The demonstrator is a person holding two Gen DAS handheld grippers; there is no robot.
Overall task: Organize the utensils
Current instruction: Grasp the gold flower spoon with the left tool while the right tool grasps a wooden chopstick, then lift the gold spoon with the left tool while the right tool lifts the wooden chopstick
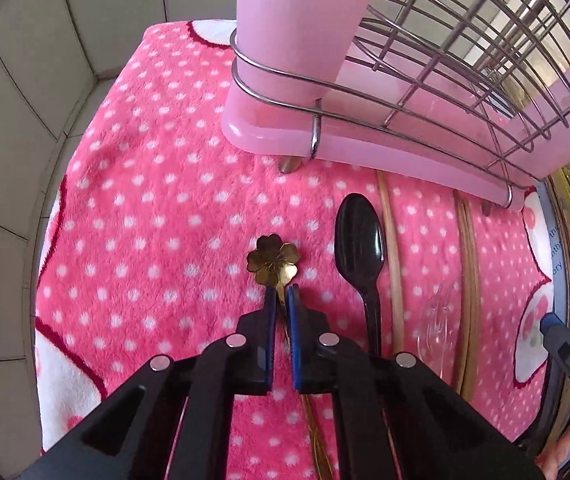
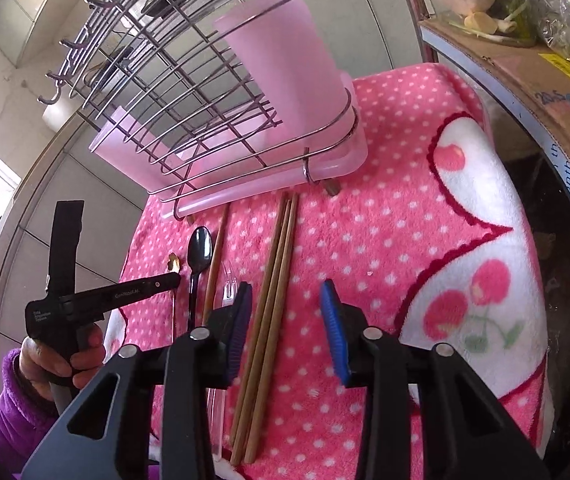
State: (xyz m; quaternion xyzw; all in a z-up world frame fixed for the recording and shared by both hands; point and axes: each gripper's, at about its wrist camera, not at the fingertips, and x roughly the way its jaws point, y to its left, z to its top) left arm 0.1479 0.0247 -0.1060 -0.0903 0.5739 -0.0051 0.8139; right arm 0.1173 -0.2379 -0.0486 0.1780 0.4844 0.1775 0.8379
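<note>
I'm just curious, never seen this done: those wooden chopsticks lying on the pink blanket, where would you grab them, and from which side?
Probably around mid-length, from above. The chopsticks lie flat, side by side on the soft blanket, so jaws straddling them across their width could pinch the bundle together. The right gripper hangs open over them, one pad either side.

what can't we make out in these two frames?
- Gold spoon handle: left wrist view, hidden behind the left gripper.
- Clear fork: right wrist view, see-through and partly behind the right gripper; its outline is unclear.
- Pink cup contents: both views, frosted wall, rim cut off.
</note>
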